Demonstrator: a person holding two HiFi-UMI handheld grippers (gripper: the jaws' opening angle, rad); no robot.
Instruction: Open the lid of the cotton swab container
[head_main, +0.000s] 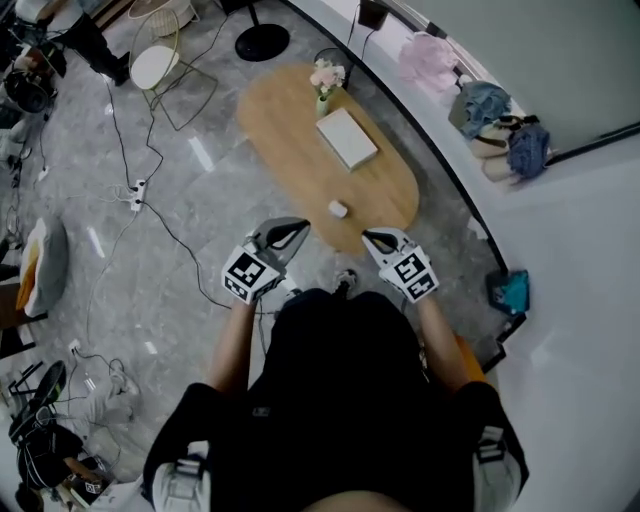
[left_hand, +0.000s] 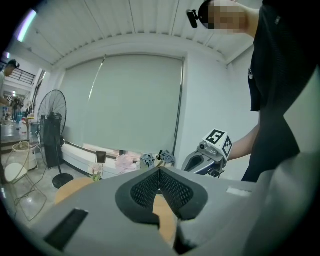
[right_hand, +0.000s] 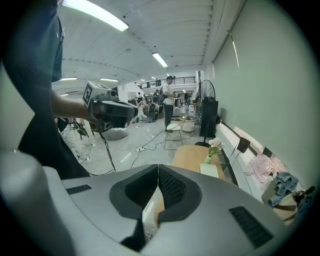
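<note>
One swab container (head_main: 338, 209) (white) on table (head_main: 290, 150)

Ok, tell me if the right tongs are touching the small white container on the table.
Apart. The head view shows bare wooden table between the shut right tongs and the small white container.

Counted: one oval counter (head_main: 290, 150). On it: one cotton swab container (head_main: 338, 209), one flat white box (head_main: 347, 138), one flower vase (head_main: 325, 88). Two grippers: left gripper (head_main: 303, 228), right gripper (head_main: 366, 238). Elsewhere: one standing fan (left_hand: 52, 127), one power strip (head_main: 137, 192).
</note>
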